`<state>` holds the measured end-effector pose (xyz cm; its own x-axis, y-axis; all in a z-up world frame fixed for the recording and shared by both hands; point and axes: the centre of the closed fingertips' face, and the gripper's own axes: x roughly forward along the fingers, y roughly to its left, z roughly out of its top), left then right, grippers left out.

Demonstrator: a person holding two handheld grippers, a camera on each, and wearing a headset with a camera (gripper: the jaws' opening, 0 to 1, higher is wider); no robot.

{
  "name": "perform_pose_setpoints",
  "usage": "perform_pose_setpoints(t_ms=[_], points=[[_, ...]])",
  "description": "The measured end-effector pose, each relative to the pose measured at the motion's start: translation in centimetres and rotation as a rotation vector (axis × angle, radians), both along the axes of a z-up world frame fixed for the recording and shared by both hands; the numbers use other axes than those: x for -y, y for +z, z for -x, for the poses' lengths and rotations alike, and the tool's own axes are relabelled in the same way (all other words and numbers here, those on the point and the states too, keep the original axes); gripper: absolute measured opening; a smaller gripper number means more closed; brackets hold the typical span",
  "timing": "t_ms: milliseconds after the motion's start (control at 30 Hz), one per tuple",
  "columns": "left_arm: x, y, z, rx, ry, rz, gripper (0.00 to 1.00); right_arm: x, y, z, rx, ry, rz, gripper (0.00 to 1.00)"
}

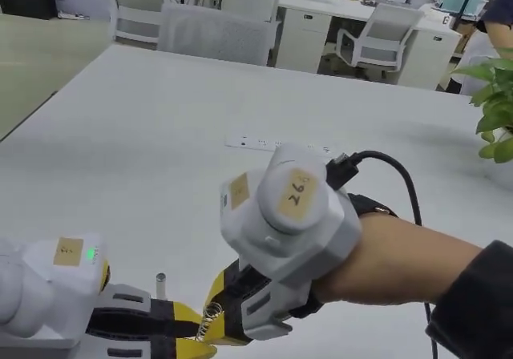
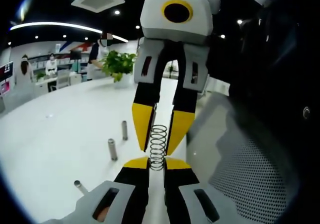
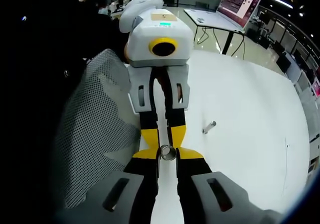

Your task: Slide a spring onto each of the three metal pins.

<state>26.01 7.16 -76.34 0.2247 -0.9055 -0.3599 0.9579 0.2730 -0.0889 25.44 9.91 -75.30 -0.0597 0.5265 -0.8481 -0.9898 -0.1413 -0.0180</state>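
A small coil spring (image 2: 158, 146) hangs between two grippers that meet tip to tip above the white table (image 1: 240, 94). My left gripper (image 2: 156, 163) pinches the spring's near end. My right gripper (image 2: 160, 134) comes in from above, its yellow fingers pressed against the spring's sides. In the right gripper view the spring (image 3: 167, 153) shows end-on between my right gripper (image 3: 167, 155) tips, with the left gripper (image 3: 165, 134) opposite. Three upright metal pins (image 2: 124, 130), (image 2: 113, 149), (image 2: 80, 186) stand bare on the table to the left. In the head view one pin (image 1: 161, 283) stands just left of the spring (image 1: 210, 319).
A flush power socket strip (image 1: 276, 144) sits mid-table. Office chairs (image 1: 216, 30) line the far edge and a potted plant (image 1: 497, 110) leans in at the right. A mesh chair back (image 2: 250, 159) is close beside the grippers.
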Motion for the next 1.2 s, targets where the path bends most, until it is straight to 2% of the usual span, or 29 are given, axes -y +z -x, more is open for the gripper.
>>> perform_pose_setpoints(t_ms=[500, 800, 1200], points=[[-0.2, -0.1, -0.3, 0.012, 0.012, -0.006, 0.03, -0.1, -0.3, 0.0, 0.002, 0.015, 0.021, 0.08], [-0.6, -0.4, -0.3, -0.009, 0.026, -0.006, 0.11, 0.1, -0.4, -0.2, 0.013, 0.013, 0.031, 0.08], [-1.8, -0.8, -0.4, -0.045, 0.085, 0.007, 0.25, 0.5, -0.7, -0.5, 0.023, 0.011, 0.050, 0.08]])
